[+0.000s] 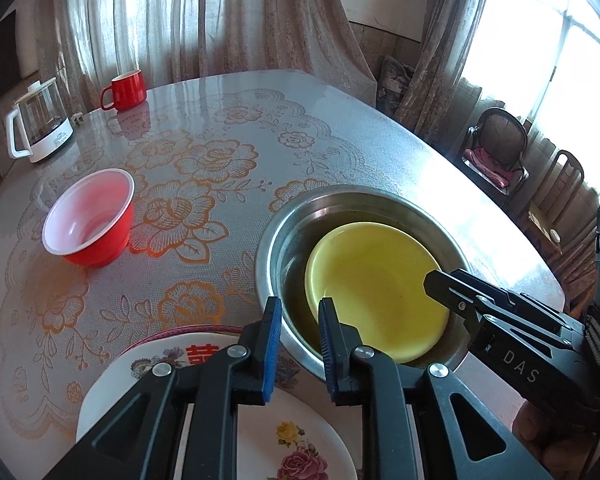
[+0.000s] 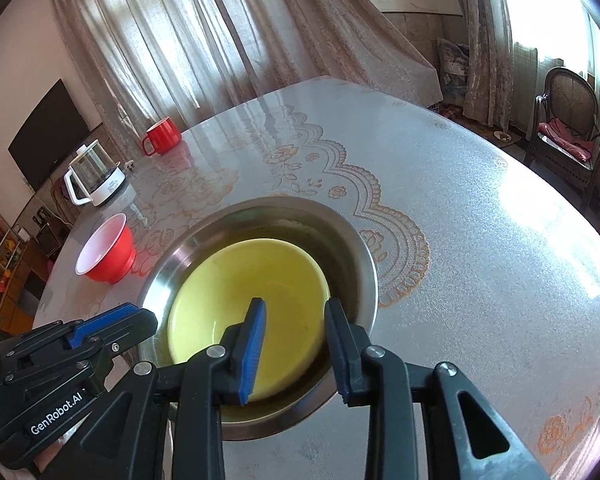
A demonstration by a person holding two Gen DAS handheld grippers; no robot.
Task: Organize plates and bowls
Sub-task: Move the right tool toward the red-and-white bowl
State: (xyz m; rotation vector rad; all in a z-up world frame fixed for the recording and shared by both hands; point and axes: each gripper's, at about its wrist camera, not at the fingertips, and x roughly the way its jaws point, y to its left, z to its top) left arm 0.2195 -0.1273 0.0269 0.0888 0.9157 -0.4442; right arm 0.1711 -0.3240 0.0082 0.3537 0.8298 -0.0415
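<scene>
A yellow bowl (image 1: 372,272) (image 2: 260,276) sits inside a wide steel bowl (image 1: 268,240) (image 2: 364,264) on the table. My left gripper (image 1: 300,308) is open, its blue pads standing on either side of the steel bowl's near rim without pressing on it. My right gripper (image 2: 295,304) is open too: one pad hangs over the yellow bowl's inside, the other over the steel bowl's right rim. A red bowl (image 1: 100,236) (image 2: 108,256) with a white inside stands apart to the left. A floral plate (image 1: 308,440) lies under my left gripper.
A red mug (image 1: 126,90) and a glass kettle (image 1: 40,124) stand at the table's far left. The lace-patterned tablecloth (image 2: 460,240) stretches bare to the right. Chairs (image 2: 568,128) stand beyond the right edge, and curtains hang behind.
</scene>
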